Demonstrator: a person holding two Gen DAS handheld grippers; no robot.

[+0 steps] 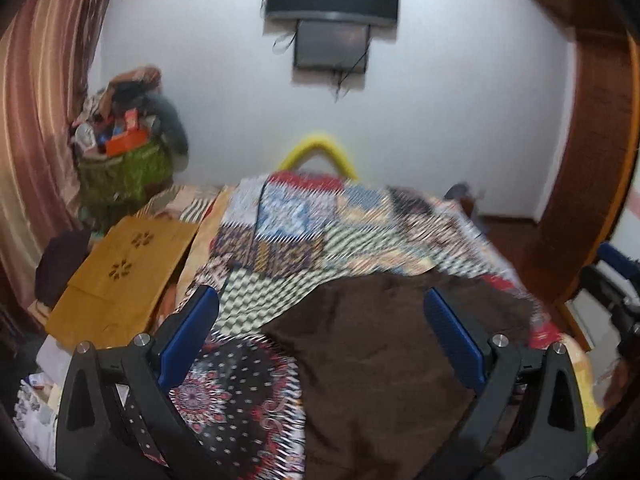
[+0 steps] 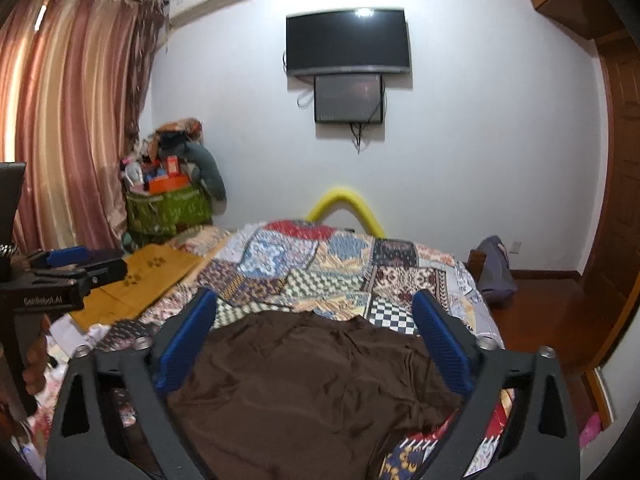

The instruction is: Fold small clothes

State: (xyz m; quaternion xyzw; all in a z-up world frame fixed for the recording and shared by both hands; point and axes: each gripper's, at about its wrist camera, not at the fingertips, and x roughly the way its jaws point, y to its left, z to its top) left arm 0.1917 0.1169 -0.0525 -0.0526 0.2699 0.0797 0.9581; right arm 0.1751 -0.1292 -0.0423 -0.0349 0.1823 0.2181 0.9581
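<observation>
A dark brown garment (image 1: 384, 360) lies spread on the patchwork bedspread (image 1: 304, 224); it fills the near middle of the right wrist view (image 2: 304, 392) and is a little wrinkled. My left gripper (image 1: 320, 308) is open above the garment's left part, blue pads wide apart, holding nothing. My right gripper (image 2: 316, 312) is open above the garment, holding nothing. The left gripper also shows at the left edge of the right wrist view (image 2: 72, 264). The right gripper shows at the right edge of the left wrist view (image 1: 612, 280).
A tan folding board (image 1: 124, 276) lies on the bed's left side. A green basket piled with things (image 2: 168, 204) stands by the striped curtain (image 2: 60, 120). A yellow curved tube (image 2: 344, 204) rises behind the bed. A television (image 2: 348, 42) hangs on the wall. A wooden wardrobe (image 2: 616, 200) stands at right.
</observation>
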